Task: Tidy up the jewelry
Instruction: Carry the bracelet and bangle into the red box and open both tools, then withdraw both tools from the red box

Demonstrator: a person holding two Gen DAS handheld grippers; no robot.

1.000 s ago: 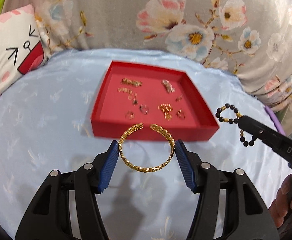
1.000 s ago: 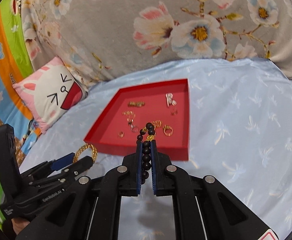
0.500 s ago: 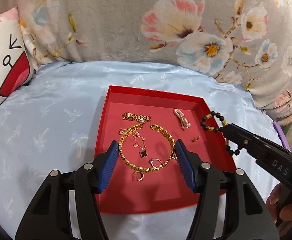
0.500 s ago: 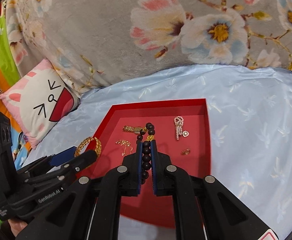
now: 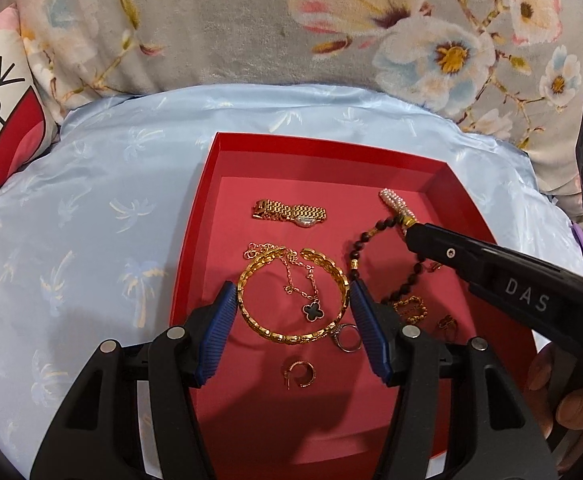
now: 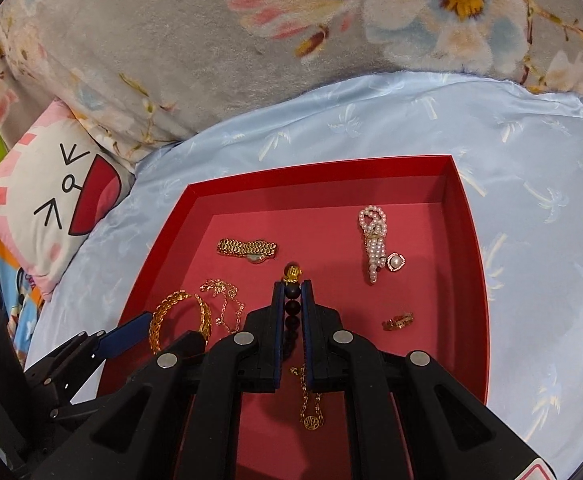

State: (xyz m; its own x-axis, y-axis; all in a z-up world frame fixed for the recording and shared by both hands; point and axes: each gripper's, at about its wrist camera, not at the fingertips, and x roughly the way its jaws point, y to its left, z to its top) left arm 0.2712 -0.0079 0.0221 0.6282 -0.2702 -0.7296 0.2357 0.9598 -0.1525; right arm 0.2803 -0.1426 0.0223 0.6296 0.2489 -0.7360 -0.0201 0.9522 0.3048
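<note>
A red tray (image 5: 195, 216) (image 6: 467, 240) lies on a light blue cloth. My left gripper (image 5: 293, 300) is shut on a gold open bangle (image 5: 251, 316) and holds it low over the tray's middle; it also shows in the right wrist view (image 6: 159, 320). My right gripper (image 6: 292, 292) is shut on a dark bead bracelet (image 6: 292, 304) with a gold charm; the beads hang over the tray in the left wrist view (image 5: 357, 248). In the tray lie a gold watch (image 5: 289, 212), a clover necklace (image 5: 313, 311), a pearl piece (image 6: 373, 240), rings and chains.
A grey floral blanket (image 5: 291, 20) rises behind the cloth. A white cat-face pillow (image 6: 51, 188) sits at the left. Light blue cloth (image 5: 71, 220) surrounds the tray on all sides.
Both grippers have moved forward and down over the tray, each still holding its piece. The tray now looks larger and closer in both views.
</note>
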